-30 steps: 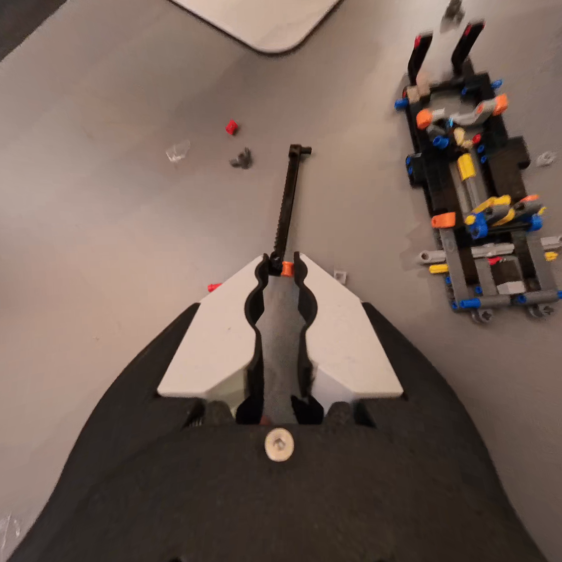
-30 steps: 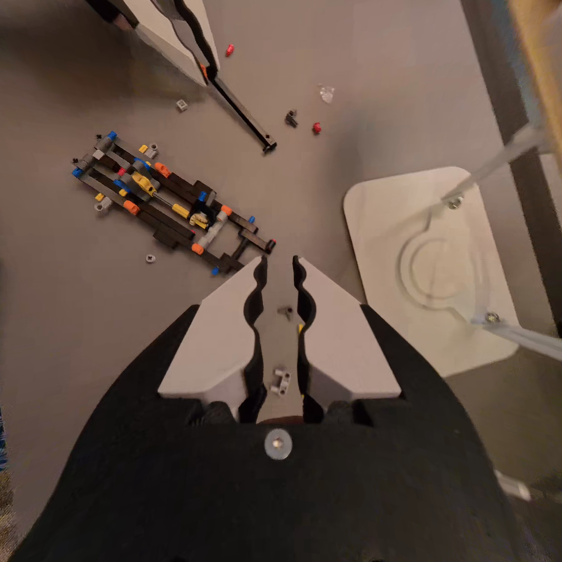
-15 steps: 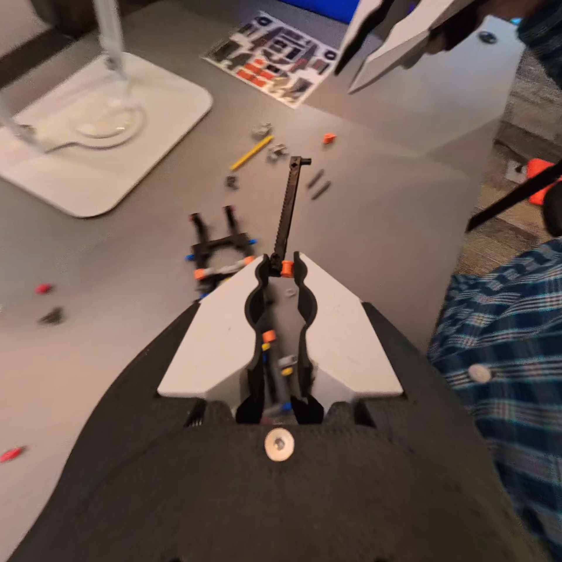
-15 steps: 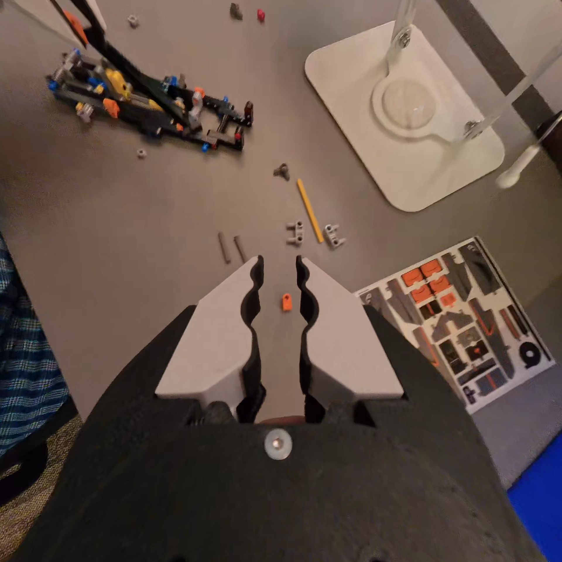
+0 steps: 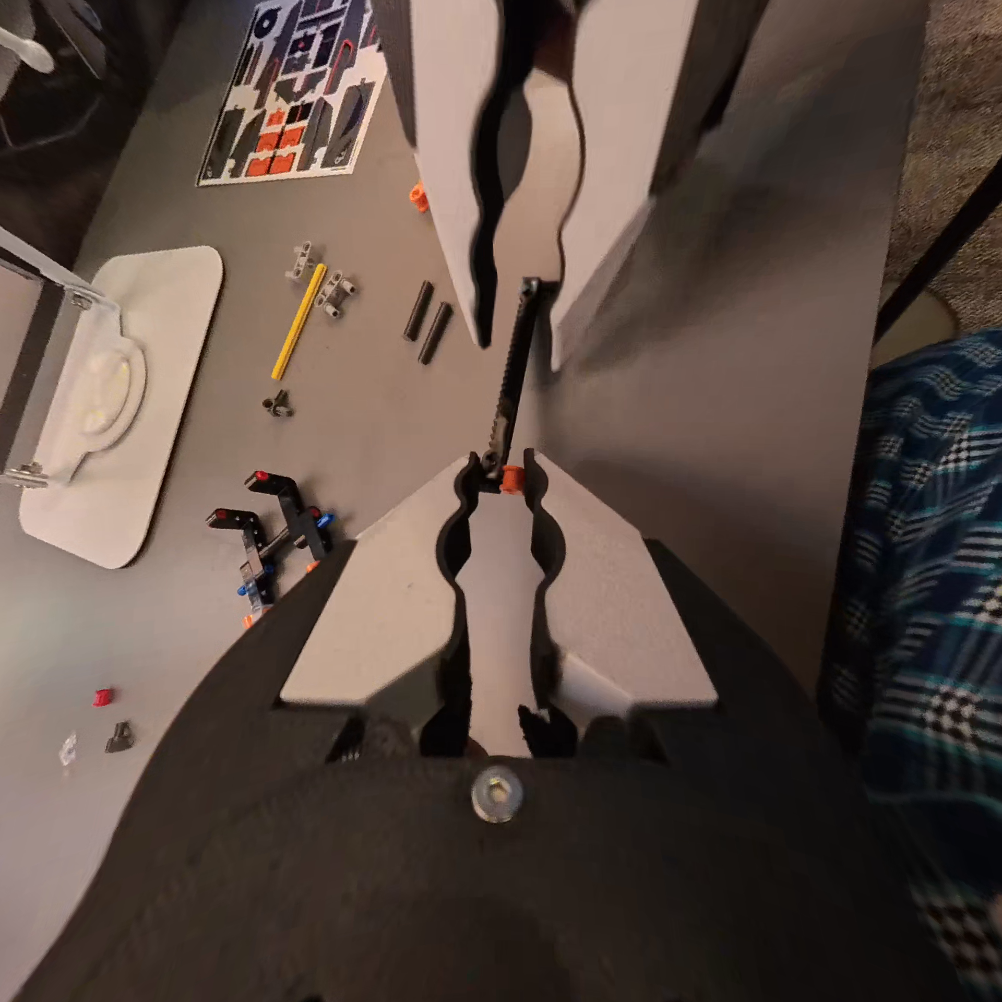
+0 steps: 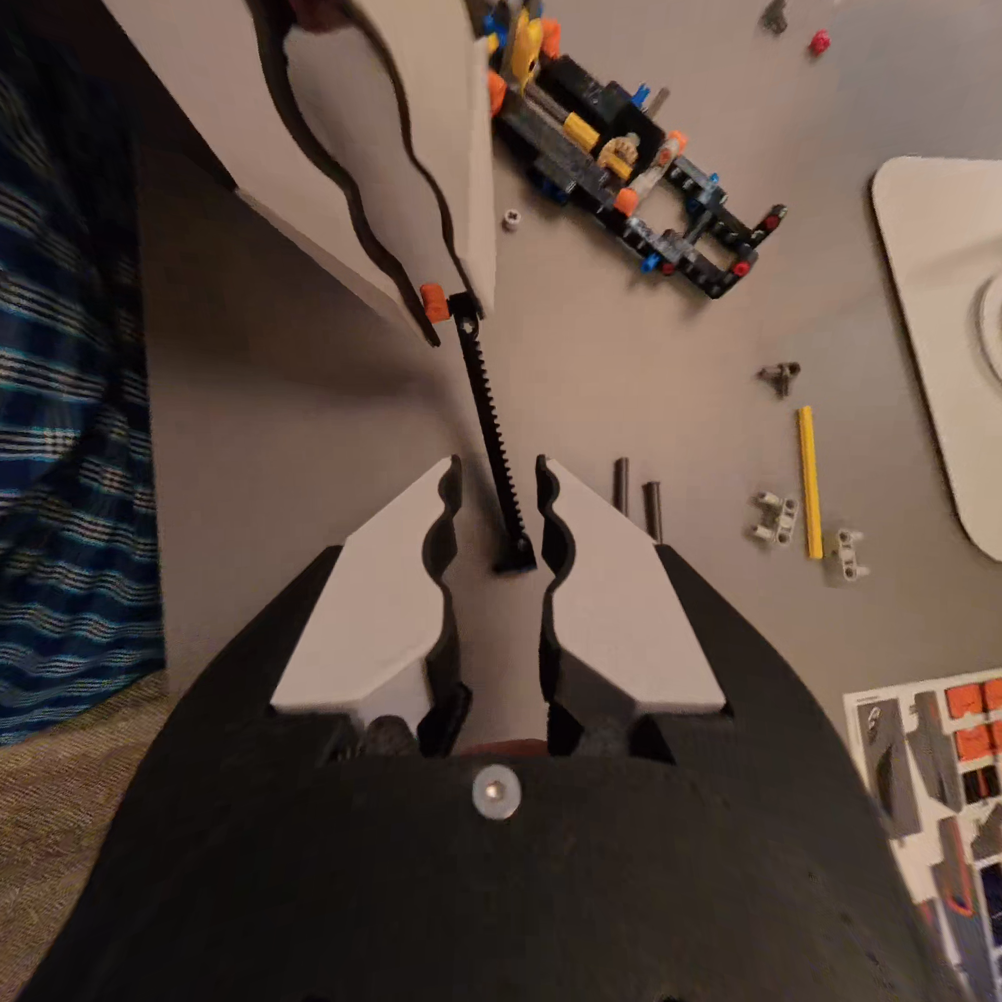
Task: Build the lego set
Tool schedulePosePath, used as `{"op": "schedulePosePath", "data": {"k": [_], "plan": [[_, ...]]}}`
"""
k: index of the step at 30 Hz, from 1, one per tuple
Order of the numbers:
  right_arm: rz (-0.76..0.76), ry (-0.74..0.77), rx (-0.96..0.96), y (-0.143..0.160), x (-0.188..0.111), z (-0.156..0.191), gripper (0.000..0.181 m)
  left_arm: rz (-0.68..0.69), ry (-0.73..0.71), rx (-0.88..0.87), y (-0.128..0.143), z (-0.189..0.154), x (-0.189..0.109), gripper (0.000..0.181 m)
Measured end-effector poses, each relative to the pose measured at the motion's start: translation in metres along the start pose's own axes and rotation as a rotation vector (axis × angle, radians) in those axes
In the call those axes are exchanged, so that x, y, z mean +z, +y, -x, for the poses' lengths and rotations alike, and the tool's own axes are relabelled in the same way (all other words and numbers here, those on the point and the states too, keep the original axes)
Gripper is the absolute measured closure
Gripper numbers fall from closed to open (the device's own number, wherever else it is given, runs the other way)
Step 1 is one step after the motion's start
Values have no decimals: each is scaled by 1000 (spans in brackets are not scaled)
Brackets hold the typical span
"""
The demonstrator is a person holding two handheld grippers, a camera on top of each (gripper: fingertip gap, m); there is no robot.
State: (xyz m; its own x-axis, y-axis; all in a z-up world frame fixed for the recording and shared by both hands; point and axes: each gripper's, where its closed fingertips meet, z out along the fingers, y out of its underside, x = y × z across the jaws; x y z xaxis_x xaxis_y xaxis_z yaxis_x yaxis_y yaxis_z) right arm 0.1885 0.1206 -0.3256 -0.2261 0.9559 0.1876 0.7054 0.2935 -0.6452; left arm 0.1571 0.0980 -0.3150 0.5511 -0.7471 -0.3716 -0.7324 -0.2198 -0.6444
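Observation:
My left gripper (image 5: 501, 466) is shut on the near end of a long black toothed rack (image 5: 512, 379), which carries an orange bush (image 5: 511, 480), and holds it above the grey table. My right gripper (image 6: 499, 461) is open, and the rack's far end (image 6: 515, 558) lies between its fingers without being clamped. The right gripper also shows at the top of the left wrist view (image 5: 518, 347). The left gripper also shows in the right wrist view (image 6: 455, 320). The partly built black chassis (image 6: 623, 162) lies on the table, part-hidden in the left wrist view (image 5: 282, 537).
A sticker sheet (image 5: 293, 92), a yellow axle (image 5: 298, 322), two dark pins (image 5: 428, 322), grey connectors (image 5: 336, 287) and a loose orange piece (image 5: 417, 196) lie on the table. A white stand base (image 5: 119, 401) sits at the left. A person's plaid sleeve (image 5: 932, 542) is at the table's right edge. My hands' fingertips stand some 5 centimeters from each other.
Both grippers have swung round and come together. The right gripper now faces the left one with the rack's free end between its open fingers. The left gripper still holds the rack.

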Motion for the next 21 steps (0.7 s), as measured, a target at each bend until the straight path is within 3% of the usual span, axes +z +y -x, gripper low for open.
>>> {"op": "schedulePosePath", "data": {"k": [3,7,14,21], "plan": [[35,23,-67,2,9,0,175,-30,-8,-12,-6,2,-4,167],[19,50,-113,0,9,-2,177,-48,-12,-6,-7,2,-6,164],[57,123,-225,0,10,-3,178,-40,70,-10,-5,3,-17,138],[36,380,-589,-25,4,-12,178,-98,340,-331,-24,22,-32,145]]}}
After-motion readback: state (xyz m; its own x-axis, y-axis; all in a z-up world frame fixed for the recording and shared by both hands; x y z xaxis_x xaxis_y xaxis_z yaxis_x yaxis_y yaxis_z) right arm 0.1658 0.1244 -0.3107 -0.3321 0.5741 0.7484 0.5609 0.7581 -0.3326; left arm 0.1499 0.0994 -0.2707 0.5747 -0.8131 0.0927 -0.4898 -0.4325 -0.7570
